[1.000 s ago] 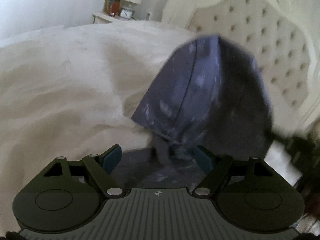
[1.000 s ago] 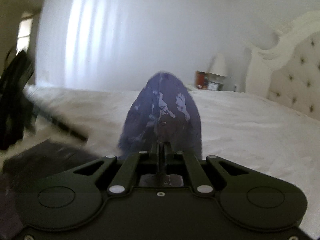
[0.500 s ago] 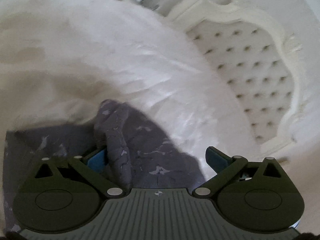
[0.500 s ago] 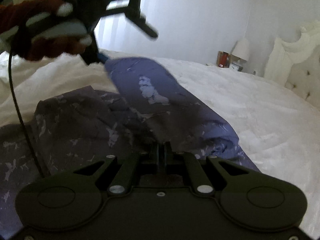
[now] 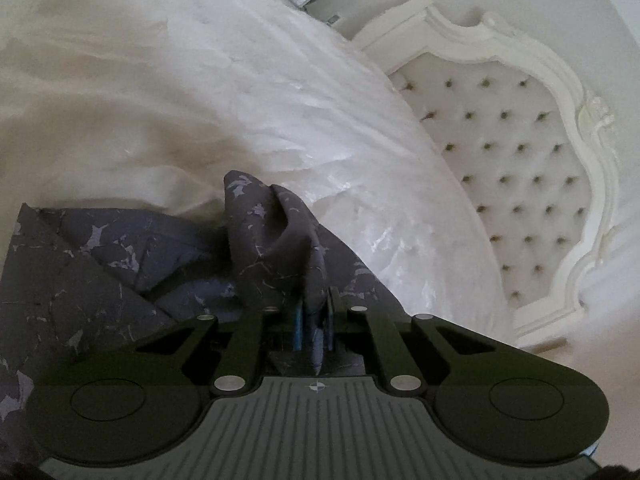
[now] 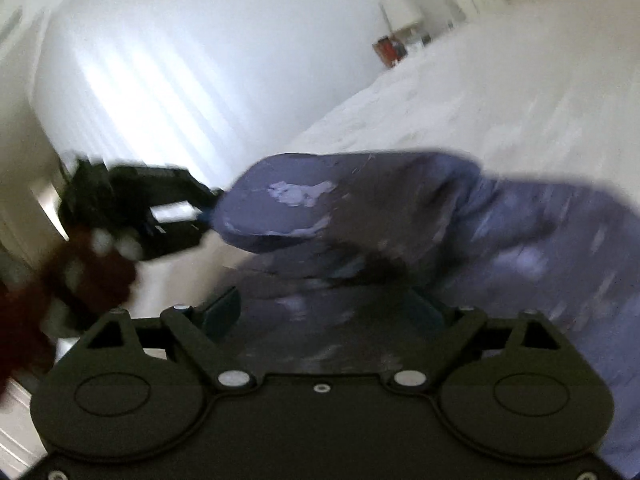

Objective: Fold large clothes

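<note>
White bed [image 5: 168,92] fills our view, with the dark patterned garment [image 5: 276,236] at lower middle. Our left gripper [image 5: 314,320] has just snapped shut on a fold; our right gripper [image 6: 332,312] just let go, wide open. Hand-over done.

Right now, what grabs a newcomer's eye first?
The dark purple patterned garment, rumpled on the white bedspread, with a peak of it pinched in the shut left tool. Behind, the tufted cream headboard. The right tool has just opened, cloth lying between its fingers unpressed.
</note>
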